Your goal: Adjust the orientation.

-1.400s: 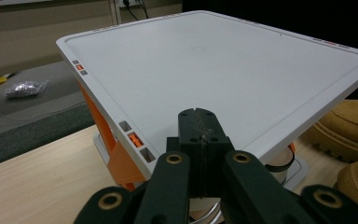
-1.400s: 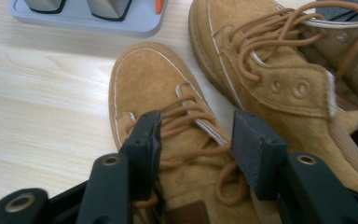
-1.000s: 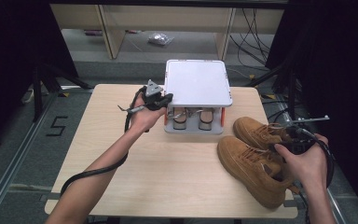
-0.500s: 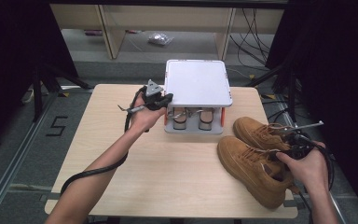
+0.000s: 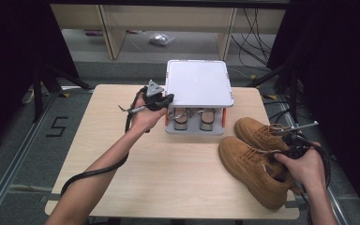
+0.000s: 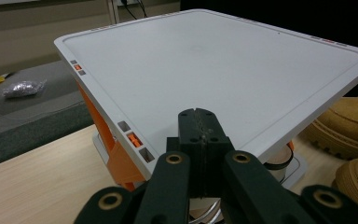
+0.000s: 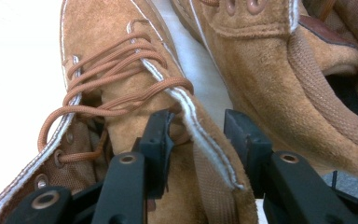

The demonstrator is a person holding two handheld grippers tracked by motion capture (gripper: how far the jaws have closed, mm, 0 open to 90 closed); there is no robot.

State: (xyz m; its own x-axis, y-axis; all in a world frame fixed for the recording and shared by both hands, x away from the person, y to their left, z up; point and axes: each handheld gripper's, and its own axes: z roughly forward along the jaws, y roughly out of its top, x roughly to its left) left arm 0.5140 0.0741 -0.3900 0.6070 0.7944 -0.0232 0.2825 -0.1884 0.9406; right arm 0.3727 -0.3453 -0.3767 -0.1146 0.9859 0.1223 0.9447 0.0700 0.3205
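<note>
The near tan shoe [image 5: 255, 168] lies by the tabletop's [image 5: 178, 178] right edge, toward the near corner, its mate [image 5: 258, 133] just behind it. Since a second ago the right gripper [image 7: 196, 140] has sunk onto it, and its jaws have just been closing: they now straddle the shoe's collar edge beside the tongue, one inside the opening, one outside, not yet pinching. A lift looks imminent. The left gripper [image 6: 198, 140], shut and empty, rests at the white rack's [image 5: 197, 84] left side.
</note>
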